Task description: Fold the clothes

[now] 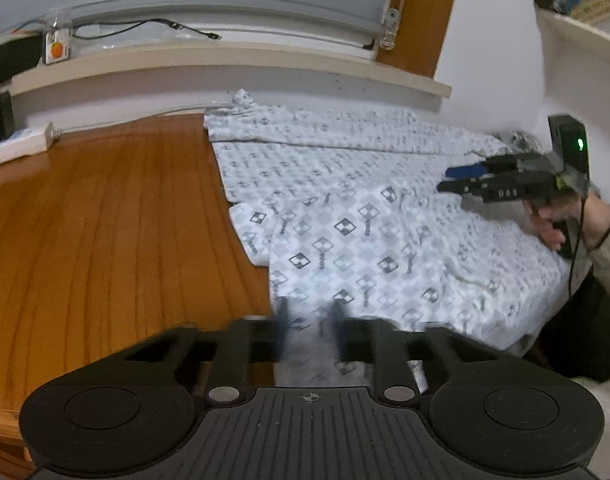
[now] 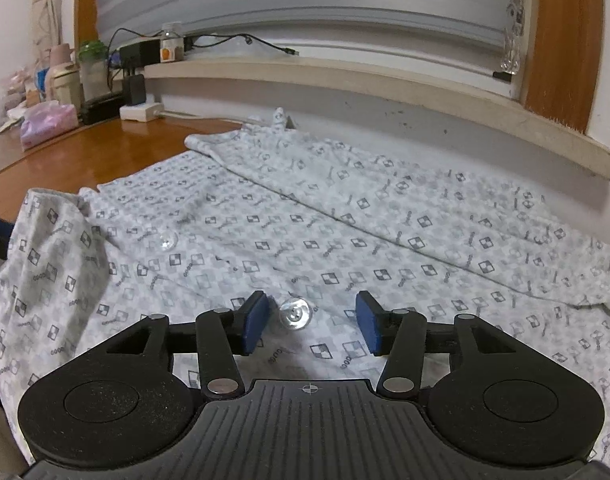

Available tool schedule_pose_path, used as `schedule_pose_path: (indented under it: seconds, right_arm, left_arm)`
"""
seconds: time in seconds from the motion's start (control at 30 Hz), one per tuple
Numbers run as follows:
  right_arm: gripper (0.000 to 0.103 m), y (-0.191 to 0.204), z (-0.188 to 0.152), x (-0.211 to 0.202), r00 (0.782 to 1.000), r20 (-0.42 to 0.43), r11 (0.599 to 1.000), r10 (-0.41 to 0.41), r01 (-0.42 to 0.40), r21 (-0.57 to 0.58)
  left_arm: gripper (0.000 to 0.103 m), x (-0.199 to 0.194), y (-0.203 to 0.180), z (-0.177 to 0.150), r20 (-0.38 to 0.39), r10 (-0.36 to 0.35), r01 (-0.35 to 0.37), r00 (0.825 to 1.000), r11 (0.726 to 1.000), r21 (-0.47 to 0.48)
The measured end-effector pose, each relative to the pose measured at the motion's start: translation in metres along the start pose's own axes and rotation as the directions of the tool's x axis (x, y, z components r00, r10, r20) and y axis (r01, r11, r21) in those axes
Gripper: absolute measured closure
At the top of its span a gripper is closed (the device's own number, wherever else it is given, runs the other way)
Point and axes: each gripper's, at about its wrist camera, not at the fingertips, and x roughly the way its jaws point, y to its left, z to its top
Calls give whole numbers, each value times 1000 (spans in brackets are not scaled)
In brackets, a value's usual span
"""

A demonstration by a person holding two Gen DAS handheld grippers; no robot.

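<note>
A white shirt with a grey check-and-logo print (image 1: 365,200) lies spread on the wooden table (image 1: 105,220), its far edge against the wall. My left gripper (image 1: 311,320) hovers over the shirt's near edge, blurred by motion. Its fingers stand a narrow gap apart, with cloth showing between them. My right gripper (image 2: 311,322) is open just above the shirt (image 2: 345,220), and a clear button (image 2: 293,316) lies between its blue pads (image 2: 255,322). In the left wrist view the right gripper (image 1: 449,179) reaches in from the right, held by a hand (image 1: 557,220). A flap of the shirt (image 2: 53,248) lies folded over at the left.
Bare wooden table (image 2: 105,152) stretches to the left of the shirt. A white power adapter (image 1: 21,144) lies by the wall under the window sill (image 1: 225,68). A tissue pack (image 2: 45,124) and other clutter crowd the far left corner. A shelf (image 1: 577,32) juts out at the right.
</note>
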Motion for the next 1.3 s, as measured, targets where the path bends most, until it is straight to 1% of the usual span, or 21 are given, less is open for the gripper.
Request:
schedule_pose_path:
  seconds: [0.17, 0.3, 0.43, 0.47, 0.53, 0.63, 0.73, 0.87, 0.9, 0.93, 1.0, 1.17, 1.23, 1.3]
  right_arm:
    - [52, -4, 0, 0, 1000, -2, 1000, 16, -16, 18]
    - [52, -9, 1, -1, 1000, -5, 999, 31, -31, 29]
    - [50, -8, 2, -1, 1000, -10, 1000, 25, -25, 1]
    - [49, -8, 3, 0, 1000, -11, 1000, 23, -23, -3]
    - [47, -7, 2, 0, 1000, -9, 1000, 14, -14, -15]
    - [44, -5, 0, 1, 1000, -5, 999, 3, -3, -32]
    - [44, -4, -1, 0, 1000, 0, 999, -7, 7, -41]
    - [43, -5, -1, 1, 1000, 0, 999, -5, 5, -39]
    - [42, -7, -1, 1, 1000, -3, 1000, 1, -1, -28]
    - [41, -9, 0, 2, 1000, -5, 1000, 7, -7, -16]
    - [39, -12, 0, 3, 1000, -10, 1000, 11, -11, 1]
    - [38, -10, -1, 2, 1000, -8, 1000, 1, -1, -8]
    - [37, -9, -1, 2, 1000, -6, 1000, -3, 3, -12]
    - [36, -8, -1, 2, 1000, -5, 1000, -10, 10, -17]
  left_arm:
    - [103, -30, 6, -16, -59, 7, -7, 998, 1000, -3]
    - [103, -51, 6, -37, -132, -32, 28, 991, 999, -31]
    - [102, -56, 7, -31, -117, -12, 9, 993, 1000, -21]
    - [101, -58, 8, -29, -112, -6, 4, 994, 1000, -18]
    - [93, -58, 9, -21, -92, 6, -7, 996, 1000, -12]
    - [86, -51, 9, 1, -48, 21, -20, 999, 1000, 1]
    - [86, -42, 9, 19, -27, 25, -24, 999, 1000, 15]
    - [86, -32, 9, 31, -20, 21, -20, 1000, 999, 37]
    - [84, -28, 9, 32, -18, 21, -21, 1000, 999, 39]
    - [72, -23, 11, 34, -11, 21, -21, 1000, 999, 35]
    - [59, -12, 16, 39, 7, 21, -21, 1000, 1000, 20]
    - [59, 35, 40, 56, 26, -5, 7, 1000, 998, -65]
    - [59, 53, 45, 62, 9, -14, 15, 1000, 997, -70]
    - [60, 61, 46, 64, 1, -4, 4, 1000, 998, -57]
